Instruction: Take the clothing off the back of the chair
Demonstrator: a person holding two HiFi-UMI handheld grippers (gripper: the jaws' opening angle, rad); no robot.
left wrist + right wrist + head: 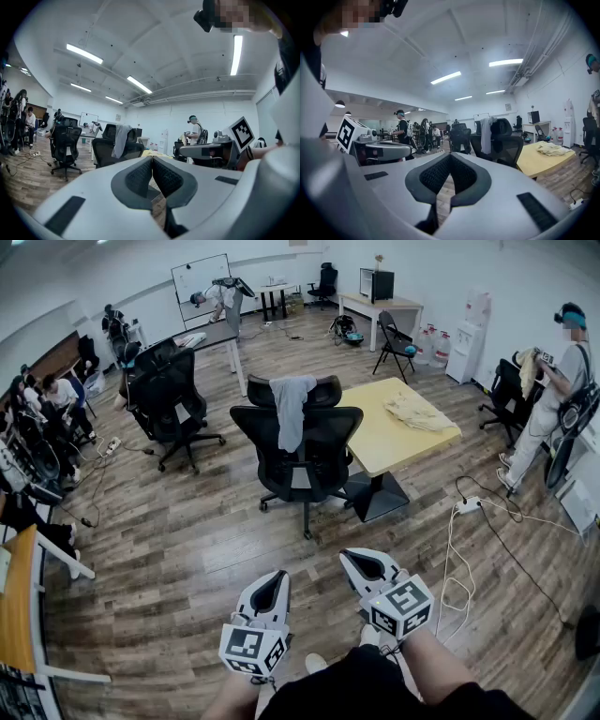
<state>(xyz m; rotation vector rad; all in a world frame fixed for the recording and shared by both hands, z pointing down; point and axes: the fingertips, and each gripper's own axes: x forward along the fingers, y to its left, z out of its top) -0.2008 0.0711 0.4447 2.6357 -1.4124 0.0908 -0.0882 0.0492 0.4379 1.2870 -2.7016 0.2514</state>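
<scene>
A grey garment (292,409) hangs over the headrest and back of a black office chair (305,451) in the middle of the room. The chair faces away from me and stands against a yellow table. Both grippers are low in the head view, well short of the chair across bare wooden floor. My left gripper (277,577) and my right gripper (353,559) have their jaws together, with nothing between them. In the left gripper view the garment (119,139) is far off beyond the gripper (152,161). The right gripper view shows the garment (486,133) ahead of the gripper (450,157).
The yellow table (375,442) carries a cream cloth (419,412). A second black chair (173,399) stands to the left. A power strip with white cables (469,506) lies on the floor at right. A person (553,399) stands at far right; others sit along the left wall.
</scene>
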